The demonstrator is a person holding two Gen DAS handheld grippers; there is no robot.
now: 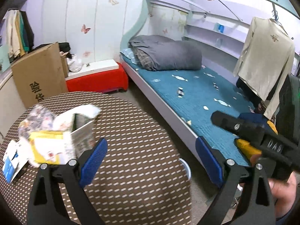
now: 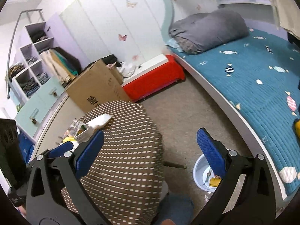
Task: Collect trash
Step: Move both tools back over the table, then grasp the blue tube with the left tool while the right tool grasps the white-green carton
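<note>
The trash pile (image 1: 56,136) sits at the left edge of the round table (image 1: 135,131). The left gripper (image 1: 150,159), its 2 fingers spread and empty, is just right of the pile and should swing left. The right gripper (image 2: 150,153), also spread and empty, hangs right of the table over the bin (image 2: 201,174).

Your table (image 1: 131,131) stands left of bed (image 1: 196,97). Trash pile (image 1: 56,131) sits at table's left edge. Cardboard box (image 1: 41,75) stands behind table, bench (image 1: 97,75) right of box, against bed's head. Basin (image 2: 201,174) on floor between table and bed, scraps inside.
</note>
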